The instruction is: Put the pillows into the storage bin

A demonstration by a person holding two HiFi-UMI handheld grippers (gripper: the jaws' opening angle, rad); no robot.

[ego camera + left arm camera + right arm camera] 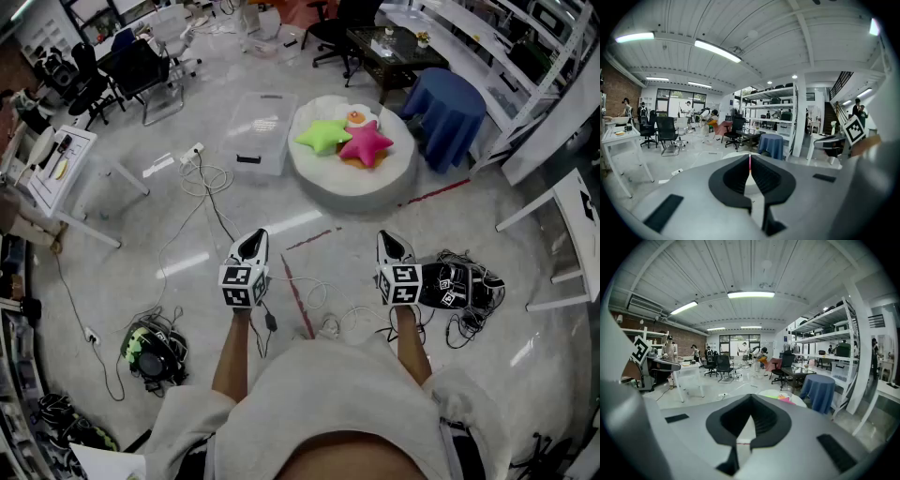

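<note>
Head view: both grippers are held out low in front of the person. The left gripper and right gripper sit side by side and point fwd over bare floor and loose cables.

Left gripper view: jaws clenched tip to tip, nothing btwn them. Right gripper view: same, jaws pressed together and empty.

Task things are all ahead and well apart from both claws, nothing touched yet. Three pillows sit on a round white cushion: green star pillow on the left, pink star pillow touching it on the right, and a small orange/white pillow behind them. The pile also shows in the right gripper view, just above its jaws and a bit right.

The clear storage bin sits on the floor just beside the cushion, on its left. Its long side runs roughly away from the person. Can't tell if a lid is on.

Key relation: pillows lie fwd and slightly right of centre, so the right gripper looks nearer to the pink one. The bin lies almost straight ahead of the left gripper. Star shapes give no real long axis, so an arm of the star is prob the grab spot.

Judgement: task not started. Next needs a walk/reach fwd, and jaws must open first.
</note>
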